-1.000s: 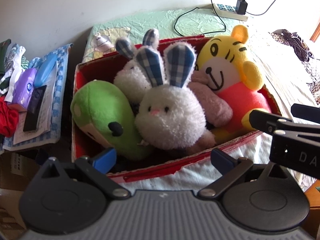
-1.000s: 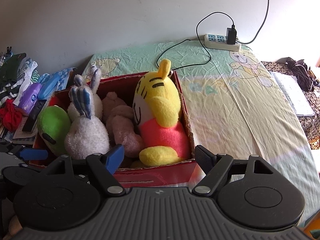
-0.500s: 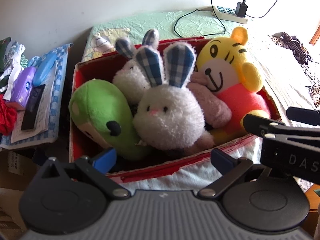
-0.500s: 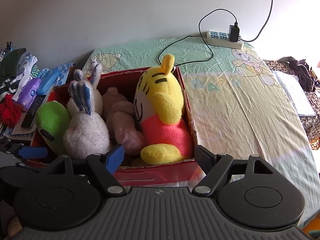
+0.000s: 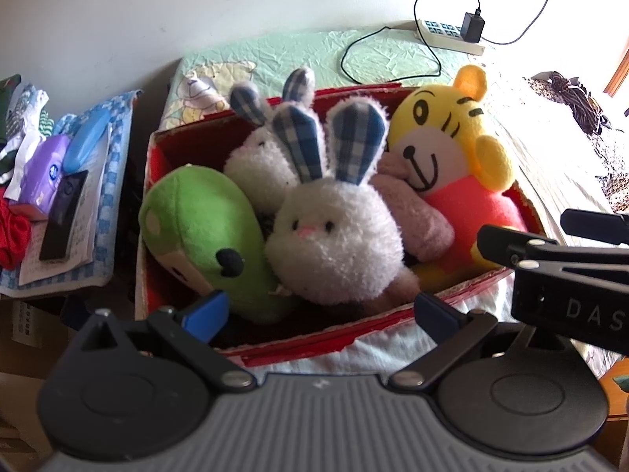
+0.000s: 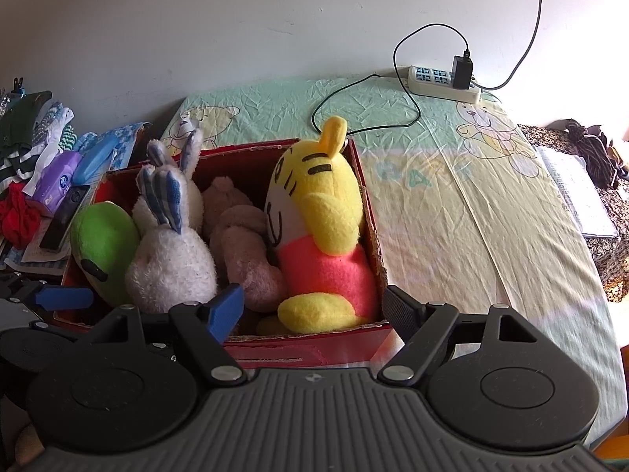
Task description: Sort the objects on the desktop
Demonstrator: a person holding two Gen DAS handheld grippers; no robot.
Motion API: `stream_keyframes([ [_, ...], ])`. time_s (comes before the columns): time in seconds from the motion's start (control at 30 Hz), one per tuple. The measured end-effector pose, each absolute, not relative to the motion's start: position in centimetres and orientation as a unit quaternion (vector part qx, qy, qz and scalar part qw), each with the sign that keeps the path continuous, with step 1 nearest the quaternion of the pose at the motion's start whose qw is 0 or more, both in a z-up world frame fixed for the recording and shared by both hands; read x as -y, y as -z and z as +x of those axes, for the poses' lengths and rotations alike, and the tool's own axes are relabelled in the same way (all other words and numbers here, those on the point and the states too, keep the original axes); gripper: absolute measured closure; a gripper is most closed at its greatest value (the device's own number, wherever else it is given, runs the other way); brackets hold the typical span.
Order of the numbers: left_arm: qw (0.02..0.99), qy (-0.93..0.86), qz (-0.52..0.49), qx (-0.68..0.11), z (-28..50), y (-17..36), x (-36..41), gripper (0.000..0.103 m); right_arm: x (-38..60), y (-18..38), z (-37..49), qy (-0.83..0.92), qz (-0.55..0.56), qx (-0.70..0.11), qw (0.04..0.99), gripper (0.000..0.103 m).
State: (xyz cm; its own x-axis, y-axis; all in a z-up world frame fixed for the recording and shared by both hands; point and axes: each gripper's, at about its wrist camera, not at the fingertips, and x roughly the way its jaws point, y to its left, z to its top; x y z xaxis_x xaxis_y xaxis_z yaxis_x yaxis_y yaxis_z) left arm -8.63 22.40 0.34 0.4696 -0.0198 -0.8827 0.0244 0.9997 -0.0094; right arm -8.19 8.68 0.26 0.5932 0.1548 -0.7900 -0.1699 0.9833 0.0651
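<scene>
A red cardboard box sits on the bed and holds plush toys: a green one, a white rabbit with checked ears, a second rabbit behind it, a pink one and a yellow tiger. My left gripper is open and empty at the box's near wall. My right gripper is open and empty at the box's near right corner; it also shows in the left wrist view.
A power strip with a charger and black cable lies at the bed's far edge. Left of the box is a side surface with a purple pack, a blue case, a black remote and clothes. Papers lie at the right.
Both grippers have drifted slightly; the box and toys sit a little lower and more centred in the views. Both stay open and empty.
</scene>
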Motion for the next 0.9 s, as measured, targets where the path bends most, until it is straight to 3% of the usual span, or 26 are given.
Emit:
stream_keyframes([
  [0.9,0.859,0.005,0.013,-0.512,-8.79,-0.49,-22.19,0.002,-8.43,-0.05,-8.30,-0.092,0.002,-0.441,0.893,0.023],
])
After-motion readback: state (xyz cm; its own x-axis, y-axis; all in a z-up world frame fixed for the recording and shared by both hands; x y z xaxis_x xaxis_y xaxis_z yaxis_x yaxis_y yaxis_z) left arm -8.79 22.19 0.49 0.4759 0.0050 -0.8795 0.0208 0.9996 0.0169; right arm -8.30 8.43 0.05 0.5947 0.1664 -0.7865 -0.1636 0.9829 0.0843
